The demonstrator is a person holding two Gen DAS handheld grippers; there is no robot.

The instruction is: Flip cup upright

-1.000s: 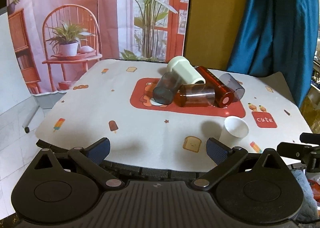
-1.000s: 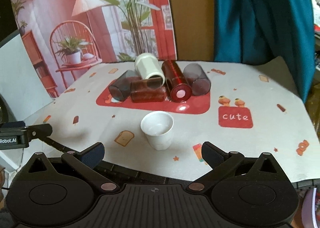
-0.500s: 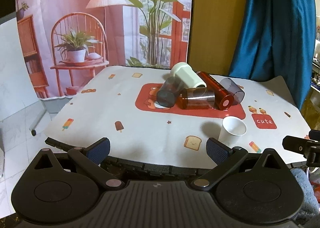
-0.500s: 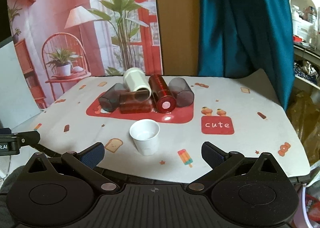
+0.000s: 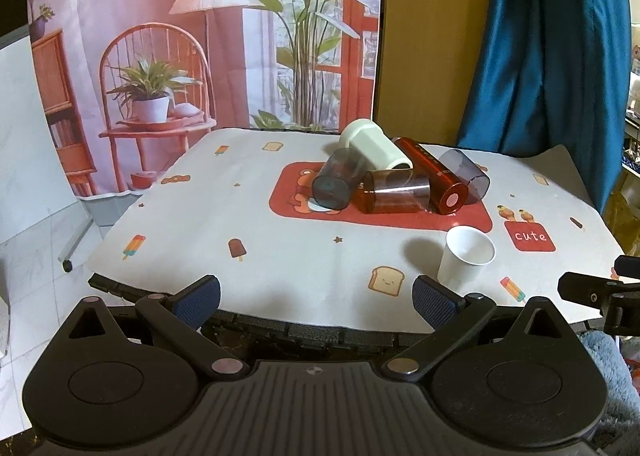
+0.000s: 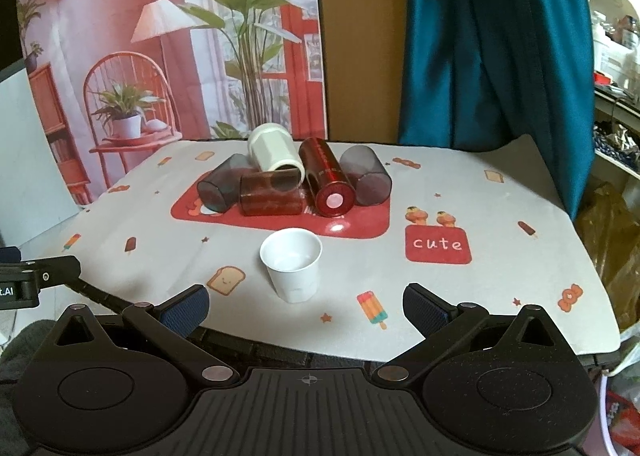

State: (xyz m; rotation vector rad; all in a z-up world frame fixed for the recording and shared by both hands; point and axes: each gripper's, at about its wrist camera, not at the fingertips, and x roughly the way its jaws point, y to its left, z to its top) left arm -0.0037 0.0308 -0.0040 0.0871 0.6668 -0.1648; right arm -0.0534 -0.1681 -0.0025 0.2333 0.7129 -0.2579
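A white paper cup [image 5: 466,254] stands upright, mouth up, near the table's front edge; in the right wrist view it [image 6: 293,266] is just ahead of my fingers. Behind it, several cups lie on their sides in a pile on the red mat [image 6: 360,222]: a cream cup [image 6: 274,154], a red cup [image 6: 328,182], an amber cup [image 6: 270,194] and two smoky grey cups [image 6: 220,184] [image 6: 366,176]. My left gripper [image 5: 316,296] is open and empty at the front edge, left of the white cup. My right gripper [image 6: 306,306] is open and empty, short of the white cup.
The table [image 5: 240,212] has a white printed cloth with a red "cute" patch [image 6: 438,244]. A printed backdrop [image 5: 200,36] and a blue curtain [image 6: 480,36] hang behind it. The other gripper's body shows at the frame edge in each view [image 5: 596,292] [image 6: 36,276].
Both grippers have drawn back from the table and risen slightly, so the cups look farther away. The white cup stands where it was. Both grippers stay open.
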